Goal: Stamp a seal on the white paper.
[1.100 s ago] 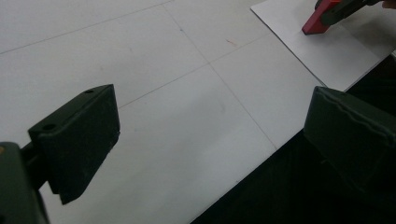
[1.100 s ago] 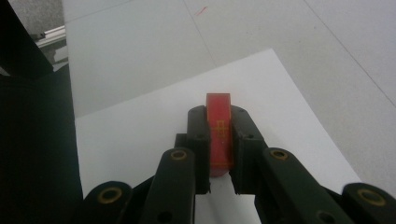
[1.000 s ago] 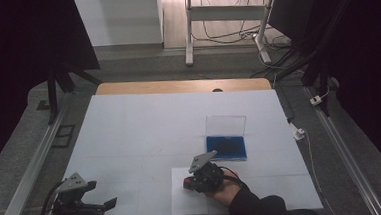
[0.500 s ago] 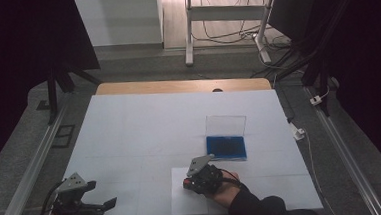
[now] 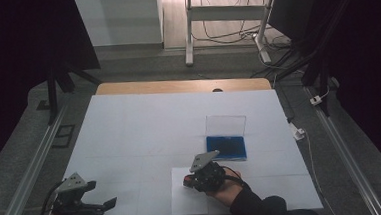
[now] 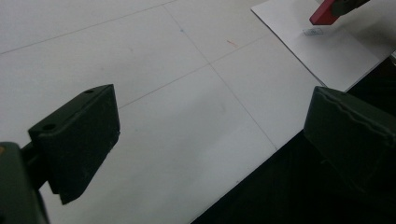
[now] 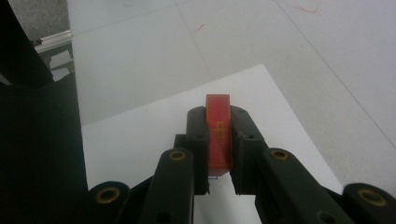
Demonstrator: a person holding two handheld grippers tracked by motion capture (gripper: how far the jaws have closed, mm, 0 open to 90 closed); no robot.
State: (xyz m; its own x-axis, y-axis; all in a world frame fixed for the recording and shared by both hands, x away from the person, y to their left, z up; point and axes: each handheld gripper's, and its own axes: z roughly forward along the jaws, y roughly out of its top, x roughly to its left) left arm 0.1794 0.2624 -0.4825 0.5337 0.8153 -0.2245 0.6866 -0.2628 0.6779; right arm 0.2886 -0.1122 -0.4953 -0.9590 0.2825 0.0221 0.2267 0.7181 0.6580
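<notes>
My right gripper (image 5: 189, 179) is shut on a red stamp block (image 7: 218, 135) with yellow markings, gripped by its sides. It hovers over a white paper sheet (image 5: 184, 204) at the table's front. In the left gripper view the red stamp (image 6: 323, 14) hangs just above a small printed mark (image 6: 312, 31) on the paper (image 6: 336, 51). A blue ink pad (image 5: 225, 148) lies behind the sheet in a case with its clear lid (image 5: 225, 125) standing up. My left gripper (image 5: 106, 203) sits at the front left edge, open and holding nothing, its jaws wide apart (image 6: 210, 121).
The white table cover (image 5: 144, 125) has faint seams and a wooden strip (image 5: 177, 86) at its far edge. Metal rails (image 5: 32, 167) run along both sides. A white cable (image 5: 305, 140) lies off the right edge. The table's front edge drops off right under the left gripper.
The right gripper with the stamp dipped slightly toward the near left over the paper, then came back up. The left gripper has stayed in place.
</notes>
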